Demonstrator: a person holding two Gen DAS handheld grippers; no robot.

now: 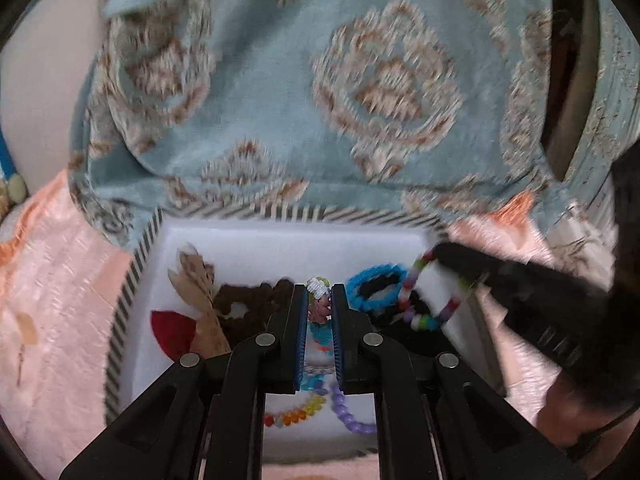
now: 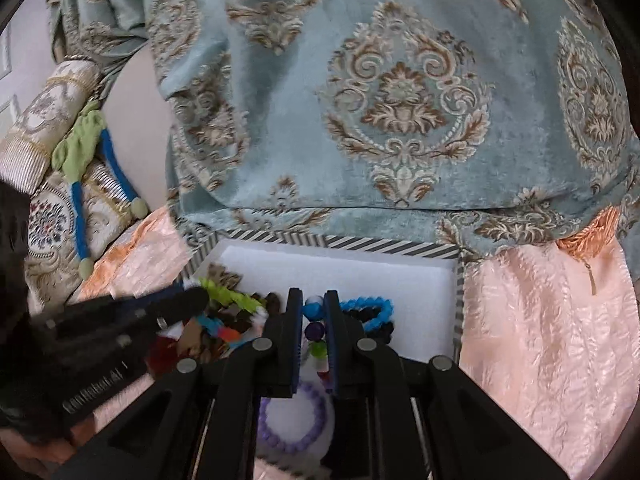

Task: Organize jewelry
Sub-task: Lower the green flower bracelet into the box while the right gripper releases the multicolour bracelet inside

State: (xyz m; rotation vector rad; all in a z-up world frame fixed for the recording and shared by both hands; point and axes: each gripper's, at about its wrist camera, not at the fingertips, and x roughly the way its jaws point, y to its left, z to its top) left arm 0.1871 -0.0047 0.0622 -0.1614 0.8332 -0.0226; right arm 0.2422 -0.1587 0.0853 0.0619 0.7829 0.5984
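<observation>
A white box with a striped rim (image 1: 140, 264) (image 2: 384, 246) holds several pieces of jewelry. My left gripper (image 1: 320, 294) (image 2: 200, 299) is shut on a multicoloured coiled band (image 1: 319, 312) (image 2: 230, 300), held above the box's left side. My right gripper (image 2: 313, 298) (image 1: 442, 252) is shut on a bracelet of mixed coloured beads (image 2: 314, 330) (image 1: 428, 302), which hangs over the box's right side. In the box lie a blue coiled ring (image 1: 374, 286) (image 2: 372, 308) on a black one, a purple bead bracelet (image 1: 348, 412) (image 2: 292, 420), a rainbow bead strand (image 1: 296, 412) and brown and red pieces (image 1: 248, 304).
A blue cushion with a beige floral pattern (image 1: 320, 100) (image 2: 380, 100) rises right behind the box. Pink satin cloth (image 1: 52, 300) (image 2: 540, 340) lies under and around the box. A blue and green cord (image 2: 80, 184) lies on a patterned cushion at far left.
</observation>
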